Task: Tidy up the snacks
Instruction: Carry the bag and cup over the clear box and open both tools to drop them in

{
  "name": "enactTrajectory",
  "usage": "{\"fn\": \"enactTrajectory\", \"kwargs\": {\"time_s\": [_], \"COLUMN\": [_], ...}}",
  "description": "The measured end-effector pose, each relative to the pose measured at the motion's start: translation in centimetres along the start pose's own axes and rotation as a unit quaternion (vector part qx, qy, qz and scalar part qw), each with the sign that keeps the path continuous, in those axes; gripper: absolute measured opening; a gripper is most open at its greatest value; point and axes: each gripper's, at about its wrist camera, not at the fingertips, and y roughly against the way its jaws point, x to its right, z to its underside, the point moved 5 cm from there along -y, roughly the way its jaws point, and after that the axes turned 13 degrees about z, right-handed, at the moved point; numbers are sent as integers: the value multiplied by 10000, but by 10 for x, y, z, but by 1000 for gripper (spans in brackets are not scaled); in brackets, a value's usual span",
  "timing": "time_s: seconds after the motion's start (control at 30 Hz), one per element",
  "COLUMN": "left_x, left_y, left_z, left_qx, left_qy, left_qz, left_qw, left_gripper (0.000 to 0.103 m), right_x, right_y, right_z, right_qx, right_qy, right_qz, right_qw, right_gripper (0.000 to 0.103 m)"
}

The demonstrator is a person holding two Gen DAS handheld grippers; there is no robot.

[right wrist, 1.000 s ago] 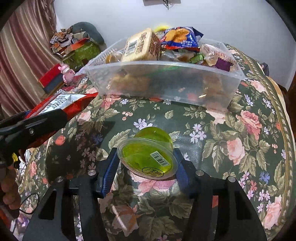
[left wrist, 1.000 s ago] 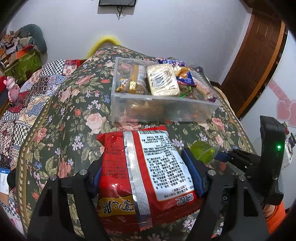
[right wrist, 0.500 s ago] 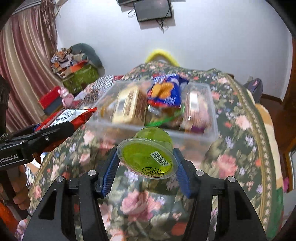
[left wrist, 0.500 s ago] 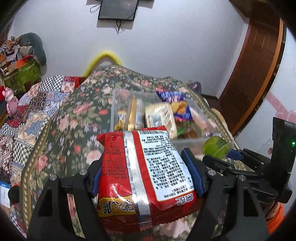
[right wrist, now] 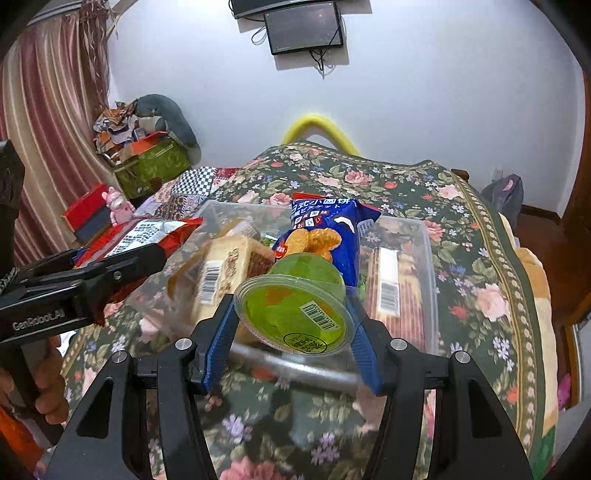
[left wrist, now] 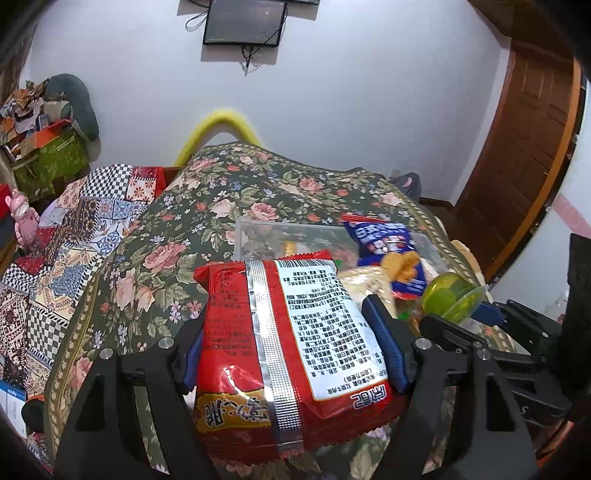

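My left gripper (left wrist: pixel 291 350) is shut on a red snack bag (left wrist: pixel 291 343) with a white printed back, held in the air before the clear plastic bin (left wrist: pixel 258 232). The same red snack bag (right wrist: pixel 144 236) shows at the left of the right wrist view. My right gripper (right wrist: pixel 291 328) is shut on a green jelly cup (right wrist: pixel 295 314) with a barcode lid, held over the near wall of the clear bin (right wrist: pixel 428 258). The bin holds a blue biscuit bag (right wrist: pixel 325 229), a tan wrapped cake (right wrist: pixel 221 273) and other packs. The green jelly cup (left wrist: pixel 448 297) also appears at the right of the left wrist view.
The bin stands on a floral cloth (right wrist: pixel 480 258) over a table. A patchwork cover (left wrist: pixel 66 236) lies to the left. A wooden door (left wrist: pixel 524 140) is at the right, a wall screen (right wrist: pixel 303 26) at the back. Boxes and a pink toy (right wrist: pixel 118 203) sit at the far left.
Both grippers have risen and moved forward to the bin with their snacks. The bin now lies low under the held items instead of ahead of them.
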Motion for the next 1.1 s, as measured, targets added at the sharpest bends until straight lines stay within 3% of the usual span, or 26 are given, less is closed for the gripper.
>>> {"fn": "enactTrajectory", "kwargs": {"time_s": [0.23, 0.3, 0.57, 0.83, 1.1], "left_x": [-16, -17, -16, 14, 65], "left_y": [-23, -27, -20, 43, 131], "left_z": [0, 2, 11, -2, -10], "left_qx": [-113, -200, -309, 286, 1133], "left_qy": [140, 128, 236, -28, -441], "left_qz": [-17, -33, 75, 147, 265], "left_qw": [9998, 9997, 9992, 9995, 9922], "left_gripper": [75, 79, 83, 83, 83], "right_x": [-1, -3, -2, 10, 14], "right_y": [-16, -16, 2, 57, 134], "right_z": [3, 6, 3, -14, -27], "right_qx": [-175, -223, -47, 418, 1079], "right_qy": [0, 43, 121, -8, -126], "right_qz": [5, -2, 113, 15, -24], "right_qw": [9998, 9997, 9999, 9991, 9941], "right_gripper": [55, 57, 59, 59, 60]}}
